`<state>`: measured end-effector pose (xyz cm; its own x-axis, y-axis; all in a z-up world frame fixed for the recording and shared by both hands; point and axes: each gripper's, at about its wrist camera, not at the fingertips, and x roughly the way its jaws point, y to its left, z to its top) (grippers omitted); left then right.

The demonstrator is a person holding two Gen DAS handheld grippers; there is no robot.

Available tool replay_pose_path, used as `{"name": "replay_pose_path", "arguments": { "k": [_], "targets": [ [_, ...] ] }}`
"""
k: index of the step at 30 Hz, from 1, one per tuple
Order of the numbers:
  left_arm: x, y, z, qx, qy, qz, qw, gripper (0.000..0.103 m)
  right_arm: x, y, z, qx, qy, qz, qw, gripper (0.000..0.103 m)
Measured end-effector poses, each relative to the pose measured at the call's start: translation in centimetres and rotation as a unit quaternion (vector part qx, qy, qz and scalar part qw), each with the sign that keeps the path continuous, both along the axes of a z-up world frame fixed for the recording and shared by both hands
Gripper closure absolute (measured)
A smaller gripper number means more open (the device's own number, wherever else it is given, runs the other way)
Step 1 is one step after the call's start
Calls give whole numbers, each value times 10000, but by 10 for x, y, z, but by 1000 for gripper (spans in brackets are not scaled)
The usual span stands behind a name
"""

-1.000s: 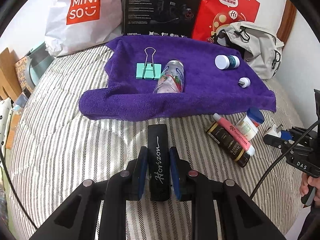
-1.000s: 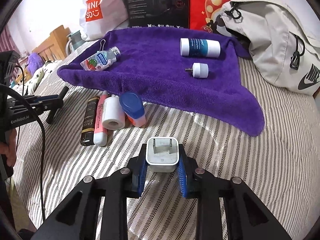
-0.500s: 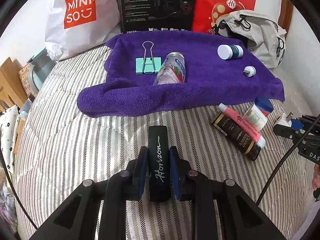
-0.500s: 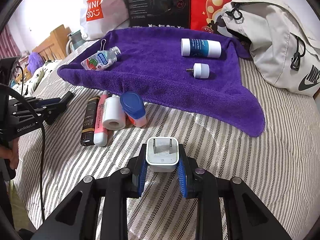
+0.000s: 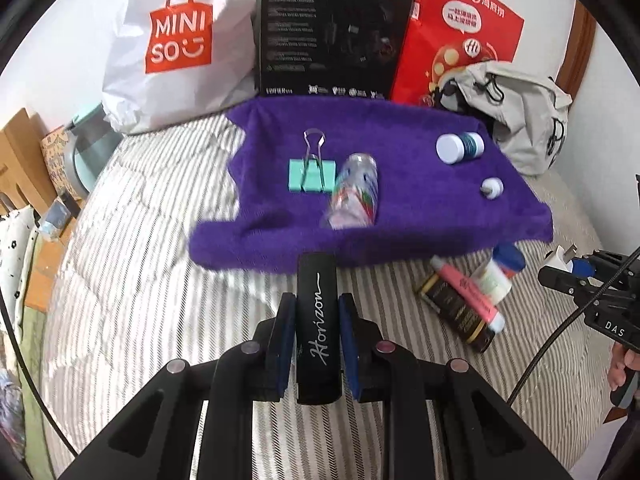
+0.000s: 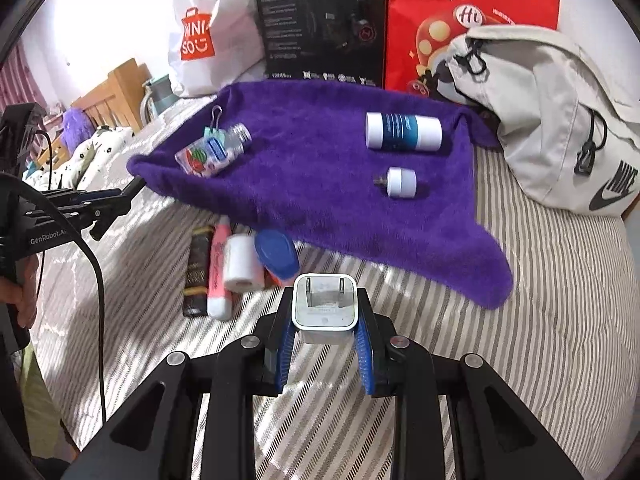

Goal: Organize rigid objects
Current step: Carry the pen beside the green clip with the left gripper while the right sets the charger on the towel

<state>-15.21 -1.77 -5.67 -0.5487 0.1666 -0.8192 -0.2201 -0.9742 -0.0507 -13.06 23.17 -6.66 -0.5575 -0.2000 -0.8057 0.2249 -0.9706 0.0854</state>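
Observation:
My left gripper (image 5: 318,304) is shut on a black bar marked "Horizon" (image 5: 318,320), held above the striped bed just short of the purple towel (image 5: 400,208). My right gripper (image 6: 325,300) is shut on a white plug charger (image 6: 325,306), its prongs pointing forward. On the purple towel (image 6: 320,184) lie a mint binder clip (image 5: 312,174), a small clear bottle (image 5: 354,192), a white and blue jar (image 6: 404,131) and a small white adapter (image 6: 400,182). In front of the towel lie a black tube (image 6: 196,272), a pink tube (image 6: 218,276), a white bottle (image 6: 242,264) and a blue-capped bottle (image 6: 278,256).
A white Miniso bag (image 5: 176,40), a black box (image 5: 332,28) and a red paper bag (image 5: 456,36) stand behind the towel. A grey backpack (image 6: 552,120) lies at the right. A wooden bed frame (image 6: 112,96) is at the left. A hand (image 6: 24,292) holds the left gripper.
Both grippers moved forward toward the towel, still holding their objects. The towel and the loose tubes look nearer in both views.

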Motion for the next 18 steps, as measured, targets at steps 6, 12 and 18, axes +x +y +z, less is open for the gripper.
{"name": "replay_pose_path", "arguments": {
  "k": [6,12,18],
  "targets": [
    [-15,-1,18,60,84,-10,9999,82,-19,-4,15,-76,44,89,9999,76],
    [-44,6,21,97,50,-9,9999,82,-51,-6,25,-133,104,120,9998,76],
    [-72,18,10,-7,-135,-32,9999,82,-85,-10,17,-126,39,115,9998,76]
  ]
}}
